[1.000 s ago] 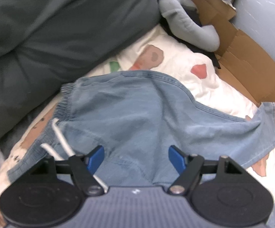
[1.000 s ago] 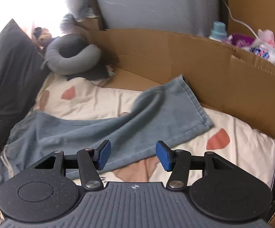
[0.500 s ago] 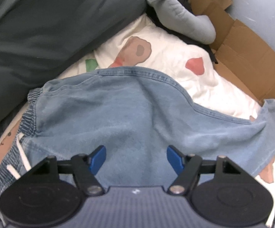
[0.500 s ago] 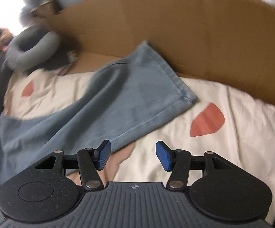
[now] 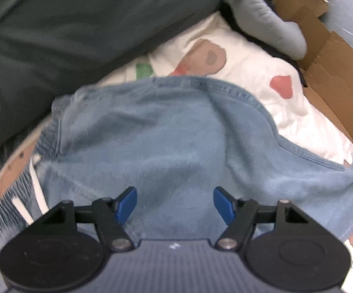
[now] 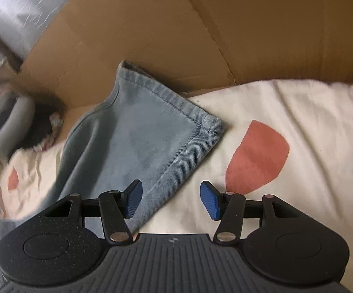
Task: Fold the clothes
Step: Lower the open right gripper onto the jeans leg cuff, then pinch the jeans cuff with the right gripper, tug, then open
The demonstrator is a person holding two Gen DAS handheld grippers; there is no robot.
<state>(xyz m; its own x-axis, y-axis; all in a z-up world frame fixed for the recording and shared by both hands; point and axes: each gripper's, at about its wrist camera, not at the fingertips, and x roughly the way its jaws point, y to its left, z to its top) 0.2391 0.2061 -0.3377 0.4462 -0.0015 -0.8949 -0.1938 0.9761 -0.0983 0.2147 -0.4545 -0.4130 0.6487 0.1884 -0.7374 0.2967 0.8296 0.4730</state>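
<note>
Left jaws: left gripper (image 5: 175, 204) has its blue pads spread wide, nothing pinched; the pale blue denim trousers (image 5: 176, 144) fill the gap between them, and whether the pads touch the cloth cannot be told.
Trousers from the left wrist: the seat spreads from the jaws toward 12 o'clock; gathered waistband (image 5: 47, 136) at 10 o'clock, white drawstring (image 5: 36, 183) at 9 o'clock, one leg running off toward 3 o'clock.
Right jaws: right gripper (image 6: 171, 200) also spread, gripping nothing; the trouser leg's side edge passes between the pads, nearer the left one, with bare bedsheet (image 6: 298, 112) before the right pad.
Leg end: hemmed cuff (image 6: 166, 97) lies toward 12 o'clock from the right jaws, its far corner riding up against the cardboard (image 6: 200, 29).
Bedsheet: cream with coloured blotches, a red patch (image 6: 257, 156) at 2 o'clock from the right jaws, just beside the cuff corner.
Further out, left wrist: dark grey cushion (image 5: 66, 36) at 10 to 11 o'clock, grey neck pillow (image 5: 266, 17) at 1 o'clock, resting by the cardboard.
</note>
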